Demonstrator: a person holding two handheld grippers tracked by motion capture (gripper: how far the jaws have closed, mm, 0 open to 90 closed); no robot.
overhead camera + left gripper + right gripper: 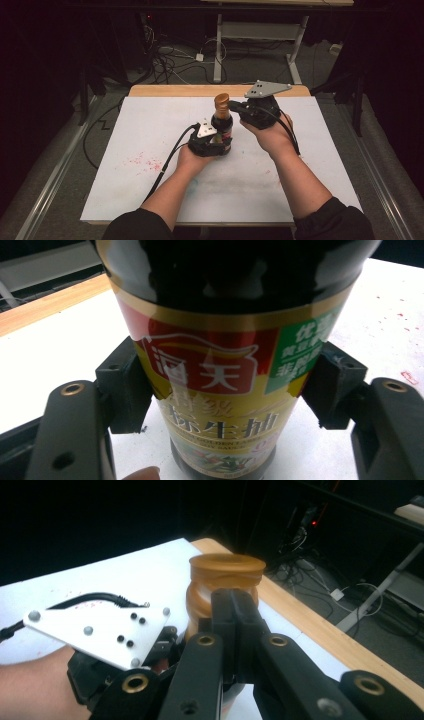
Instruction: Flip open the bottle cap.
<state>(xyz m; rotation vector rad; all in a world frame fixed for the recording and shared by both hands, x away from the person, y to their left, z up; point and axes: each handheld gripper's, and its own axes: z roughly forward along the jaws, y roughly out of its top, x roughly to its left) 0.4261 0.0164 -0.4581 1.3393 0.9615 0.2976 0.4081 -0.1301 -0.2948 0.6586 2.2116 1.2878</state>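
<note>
Near the table's (150, 190) middle, we have the left gripper (212, 142) clamped on the upright soy sauce bottle's (222, 129) body, the right gripper's (235, 106) jaws pressed together against its amber cap (226, 572), presumably unscrewing; next comes a twist.

Left hand-held gripper (216, 141) clamped; right hand-held gripper (234, 106) jaws together.

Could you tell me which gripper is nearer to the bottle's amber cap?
Right. The right gripper sits beside the amber cap, while the left gripper clamps the bottle lower, around its labelled body.
</note>
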